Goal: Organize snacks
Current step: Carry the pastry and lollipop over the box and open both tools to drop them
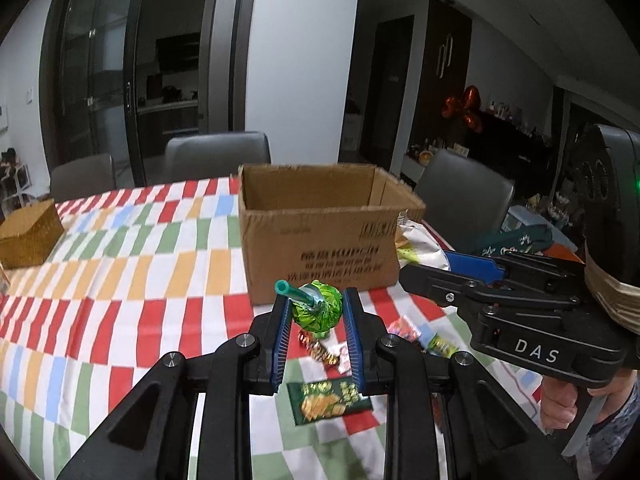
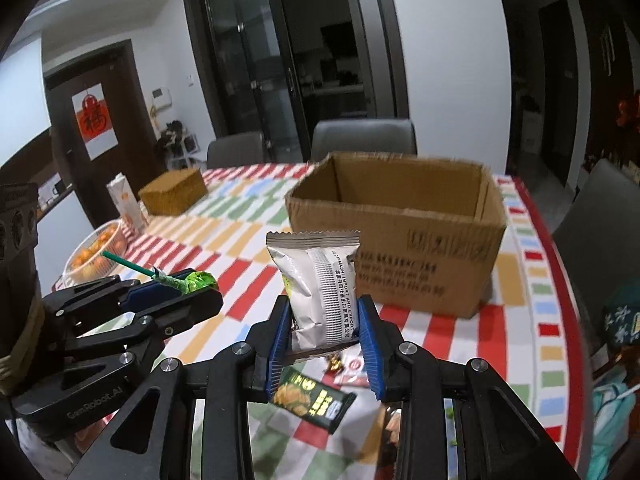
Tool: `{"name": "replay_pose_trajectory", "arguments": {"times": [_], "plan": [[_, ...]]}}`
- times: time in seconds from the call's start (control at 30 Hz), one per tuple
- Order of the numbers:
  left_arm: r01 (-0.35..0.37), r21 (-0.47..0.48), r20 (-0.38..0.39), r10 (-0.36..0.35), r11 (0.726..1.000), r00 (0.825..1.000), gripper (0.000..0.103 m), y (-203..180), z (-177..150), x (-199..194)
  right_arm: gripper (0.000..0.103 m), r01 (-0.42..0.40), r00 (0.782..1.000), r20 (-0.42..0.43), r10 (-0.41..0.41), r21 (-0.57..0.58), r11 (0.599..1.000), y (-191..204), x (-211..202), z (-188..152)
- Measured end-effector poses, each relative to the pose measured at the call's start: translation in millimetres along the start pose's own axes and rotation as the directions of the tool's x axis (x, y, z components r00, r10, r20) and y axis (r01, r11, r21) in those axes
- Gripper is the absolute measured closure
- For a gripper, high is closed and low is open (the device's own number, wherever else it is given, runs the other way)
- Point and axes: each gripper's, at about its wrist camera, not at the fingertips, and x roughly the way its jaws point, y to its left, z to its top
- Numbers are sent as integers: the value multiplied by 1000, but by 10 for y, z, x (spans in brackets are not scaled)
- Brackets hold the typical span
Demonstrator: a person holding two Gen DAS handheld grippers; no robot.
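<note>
My left gripper [image 1: 316, 300] is shut on a green foil lollipop [image 1: 320, 314] whose teal stick points up and to the left. It hangs above the checked tablecloth, in front of an open cardboard box [image 1: 312, 248]. My right gripper [image 2: 324, 304] is shut on an upright silver snack packet [image 2: 316, 280], also short of the box [image 2: 420, 256]. The two grippers are side by side: the left gripper [image 2: 192, 292] with the lollipop [image 2: 198, 282] shows in the right wrist view, and the right gripper [image 1: 440, 270] shows in the left wrist view. A green snack packet [image 1: 328, 400] and small wrapped candies [image 1: 324, 354] lie on the cloth below.
A woven golden box [image 2: 174, 196], a carton [image 2: 126, 200] and a bowl of oranges [image 2: 96, 252] stand at the table's left. Grey chairs [image 1: 218, 152] line the far side, with another chair [image 1: 464, 188] on the right. A hand [image 1: 560, 404] grips the right handle.
</note>
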Motion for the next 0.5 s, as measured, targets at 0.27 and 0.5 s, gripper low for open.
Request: {"name": "replay_pose_trajectory", "arguments": {"times": [0.27, 0.5], "plan": [[1, 21, 55, -3, 1000, 998, 77, -82, 337, -36, 69, 28, 997, 66, -28, 0, 1000, -117, -156, 245], [-2, 32, 93, 0, 999, 996, 77, -130, 623, 17, 69, 52, 992, 111, -52, 9, 999, -268, -221, 496]]}}
